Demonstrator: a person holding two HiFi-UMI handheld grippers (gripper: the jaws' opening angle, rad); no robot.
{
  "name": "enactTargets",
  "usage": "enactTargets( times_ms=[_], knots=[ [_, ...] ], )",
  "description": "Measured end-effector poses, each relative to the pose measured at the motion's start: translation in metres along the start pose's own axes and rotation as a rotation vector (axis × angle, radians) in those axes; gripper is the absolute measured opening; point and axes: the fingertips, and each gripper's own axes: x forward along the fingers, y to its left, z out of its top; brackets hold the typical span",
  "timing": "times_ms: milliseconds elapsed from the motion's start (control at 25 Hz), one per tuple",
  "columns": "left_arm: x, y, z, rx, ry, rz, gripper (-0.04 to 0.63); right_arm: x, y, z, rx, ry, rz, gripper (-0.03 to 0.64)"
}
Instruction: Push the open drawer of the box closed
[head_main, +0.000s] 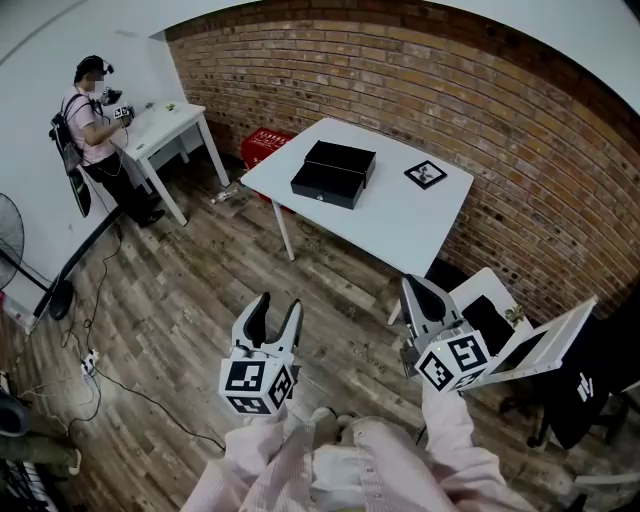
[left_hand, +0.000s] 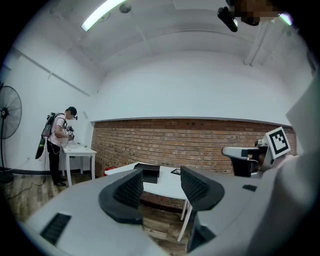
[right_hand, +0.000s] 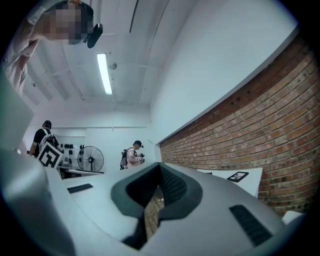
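Observation:
A black box lies on the white table by the brick wall, its drawer pulled out towards me. In the left gripper view the box shows far off between the jaws. My left gripper hangs over the wooden floor well short of the table, open and empty. My right gripper is near the table's front right corner, also away from the box. Its tips meet with nothing between them.
A marker card lies on the table to the right of the box. A red crate stands on the floor beyond the table. A person works at a small white table far left. A fan and cables are at the left, a white chair at my right.

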Motion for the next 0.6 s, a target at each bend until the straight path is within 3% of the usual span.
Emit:
enactTargets(
  times_ms=[600],
  knots=[
    [0.054, 0.015, -0.015, -0.035, 0.046, -0.01, 0.218, 0.036, -0.032, -0.018, 0.01, 0.033, -0.019, 0.0]
  ],
)
